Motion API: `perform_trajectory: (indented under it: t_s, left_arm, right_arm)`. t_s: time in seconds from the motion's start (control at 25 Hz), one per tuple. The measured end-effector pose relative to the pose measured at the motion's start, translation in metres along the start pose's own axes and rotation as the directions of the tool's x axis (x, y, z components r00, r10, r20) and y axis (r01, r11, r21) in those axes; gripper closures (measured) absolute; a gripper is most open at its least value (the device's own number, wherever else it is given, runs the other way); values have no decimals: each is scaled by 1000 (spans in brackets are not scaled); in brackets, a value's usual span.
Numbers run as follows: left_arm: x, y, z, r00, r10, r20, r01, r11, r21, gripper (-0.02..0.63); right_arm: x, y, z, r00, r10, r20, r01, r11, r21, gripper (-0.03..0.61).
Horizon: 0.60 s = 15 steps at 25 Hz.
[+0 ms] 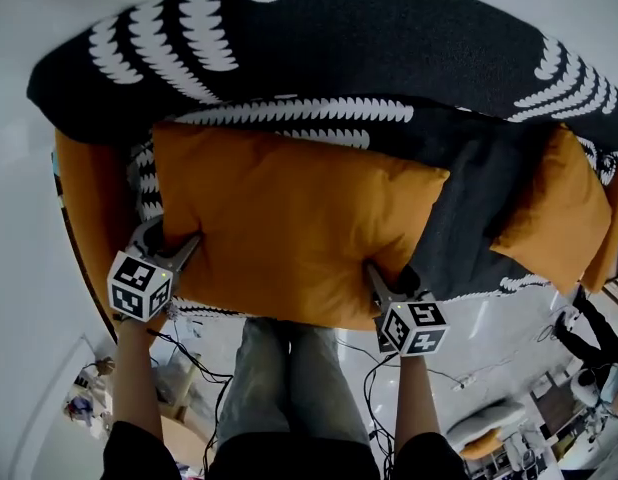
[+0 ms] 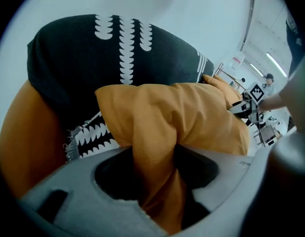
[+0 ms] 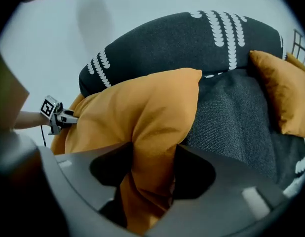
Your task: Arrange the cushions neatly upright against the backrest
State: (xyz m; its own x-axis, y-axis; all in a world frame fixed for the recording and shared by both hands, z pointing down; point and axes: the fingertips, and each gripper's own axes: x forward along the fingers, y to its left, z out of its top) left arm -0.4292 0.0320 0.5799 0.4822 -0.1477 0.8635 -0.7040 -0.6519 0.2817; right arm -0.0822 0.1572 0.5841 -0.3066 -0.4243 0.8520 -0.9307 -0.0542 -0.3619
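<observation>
A large orange cushion [image 1: 289,228] lies flat on the dark grey sofa seat [image 1: 469,208], in front of the black backrest [image 1: 339,48] with white scallop rows. My left gripper [image 1: 174,253] is shut on the cushion's near left corner; in the left gripper view the orange fabric [image 2: 182,112] is bunched between the jaws of that gripper [image 2: 152,172]. My right gripper [image 1: 384,288] is shut on the near right corner, and the cushion [image 3: 142,107] is pinched the same way in that gripper [image 3: 152,172]. A second, smaller orange cushion [image 1: 559,208] leans at the sofa's right end [image 3: 281,90].
An orange armrest [image 1: 84,198] bounds the sofa's left end, with a black-and-white patterned throw [image 1: 144,183] beside it. The person's legs [image 1: 279,368] stand against the sofa front. Cables [image 1: 189,358] and small clutter [image 1: 579,388] lie on the white floor.
</observation>
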Motion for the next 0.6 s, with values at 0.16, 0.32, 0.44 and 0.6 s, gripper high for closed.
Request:
perform_trajectory:
  t_s: [0.16, 0.32, 0.44, 0.6]
  left_arm:
    - [-3, -17, 25, 999, 44, 25, -45, 999, 8, 412]
    - [-31, -24, 34, 996, 68, 54, -69, 997, 16, 423]
    - [-49, -25, 41, 991, 96, 98, -98, 995, 15, 428]
    - [-75, -18, 68, 973, 141, 184, -145, 989, 6, 431]
  right_arm:
    - [-14, -11, 24, 1000, -18, 25, 20, 998, -63, 328]
    - [-34, 5, 45, 997, -32, 69, 41, 991, -126, 334]
    - [-45, 13, 67, 991, -43, 130, 67, 981, -184, 337]
    - [-59, 28, 113, 973, -31, 229, 90, 963, -253, 339]
